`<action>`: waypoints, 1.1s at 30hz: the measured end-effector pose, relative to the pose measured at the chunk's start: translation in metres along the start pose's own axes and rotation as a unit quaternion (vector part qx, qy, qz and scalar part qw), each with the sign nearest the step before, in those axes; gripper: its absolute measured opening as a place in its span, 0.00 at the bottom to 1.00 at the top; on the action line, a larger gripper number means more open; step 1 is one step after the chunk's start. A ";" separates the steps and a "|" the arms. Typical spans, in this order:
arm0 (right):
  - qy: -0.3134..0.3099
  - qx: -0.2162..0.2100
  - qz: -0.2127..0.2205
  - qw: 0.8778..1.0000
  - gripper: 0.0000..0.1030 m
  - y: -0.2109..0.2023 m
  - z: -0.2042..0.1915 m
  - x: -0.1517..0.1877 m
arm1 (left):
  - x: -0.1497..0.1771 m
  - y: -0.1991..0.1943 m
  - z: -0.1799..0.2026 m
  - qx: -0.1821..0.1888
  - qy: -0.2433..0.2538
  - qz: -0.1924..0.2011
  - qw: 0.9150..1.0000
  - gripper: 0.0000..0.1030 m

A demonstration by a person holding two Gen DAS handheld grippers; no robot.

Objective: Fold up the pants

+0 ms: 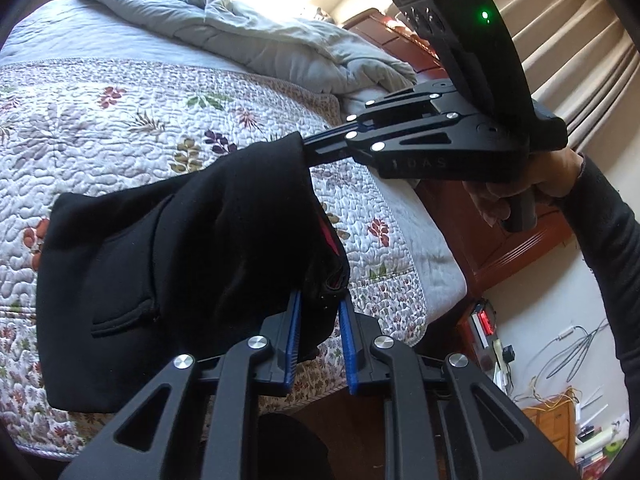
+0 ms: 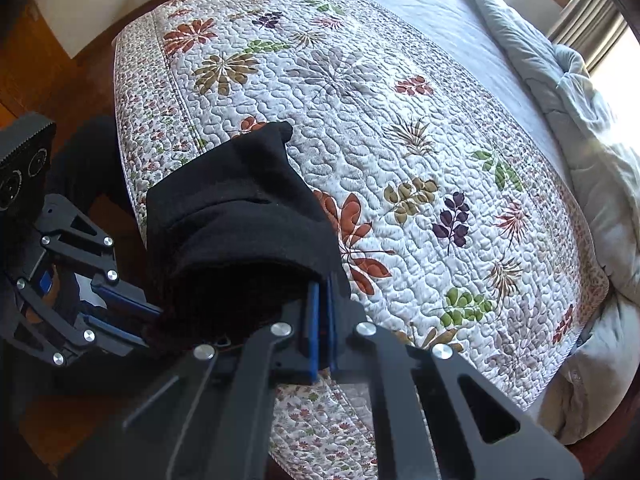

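Black pants hang bunched between both grippers above the floral quilt of a bed. My left gripper is shut on one edge of the pants, where a red label shows. My right gripper comes in from the right and is shut on the other edge. In the right wrist view the pants drape over my right gripper, whose blue pads pinch the cloth. The left gripper grips the pants at lower left. The fingertips are hidden by cloth.
A rumpled grey duvet lies at the far side of the bed, also in the right wrist view. A wooden bed frame and curtains stand at the right. Cables and clutter lie on the floor.
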State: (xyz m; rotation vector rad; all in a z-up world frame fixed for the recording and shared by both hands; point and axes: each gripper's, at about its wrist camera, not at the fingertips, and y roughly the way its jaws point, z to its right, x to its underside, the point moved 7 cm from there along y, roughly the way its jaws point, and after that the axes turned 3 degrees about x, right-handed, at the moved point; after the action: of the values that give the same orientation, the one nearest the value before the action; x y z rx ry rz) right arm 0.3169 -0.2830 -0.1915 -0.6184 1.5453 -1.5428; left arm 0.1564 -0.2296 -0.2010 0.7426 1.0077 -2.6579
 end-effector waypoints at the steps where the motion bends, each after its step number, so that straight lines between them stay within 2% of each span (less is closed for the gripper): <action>1: 0.001 0.000 0.000 1.000 0.02 0.001 0.002 0.001 | 0.001 0.003 0.000 0.000 0.000 -0.002 1.000 0.17; 14: 0.033 -0.020 -0.014 0.999 0.02 0.043 0.024 0.036 | 0.019 0.064 -0.010 -0.002 -0.007 -0.059 0.998 0.17; 21: 0.063 -0.042 -0.013 0.997 0.02 0.071 0.035 0.057 | 0.031 0.098 -0.022 -0.007 -0.016 -0.099 0.995 0.17; 29: 0.105 -0.061 0.002 0.993 0.03 0.092 0.050 0.077 | 0.035 0.118 -0.031 -0.004 -0.022 -0.119 0.993 0.17; 32: 0.148 -0.078 0.007 0.986 0.08 0.098 0.055 0.090 | 0.037 0.120 -0.035 0.007 -0.025 -0.127 0.992 0.20; 33: 0.169 -0.085 0.008 0.982 0.19 0.099 0.057 0.095 | 0.038 0.121 -0.037 0.018 -0.030 -0.132 0.991 0.22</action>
State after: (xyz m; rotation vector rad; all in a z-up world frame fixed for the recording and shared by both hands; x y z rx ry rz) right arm 0.3359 -0.3812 -0.3019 -0.4508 1.9469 -1.5744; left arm 0.1807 -0.2959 -0.3127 0.5659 1.1132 -2.9096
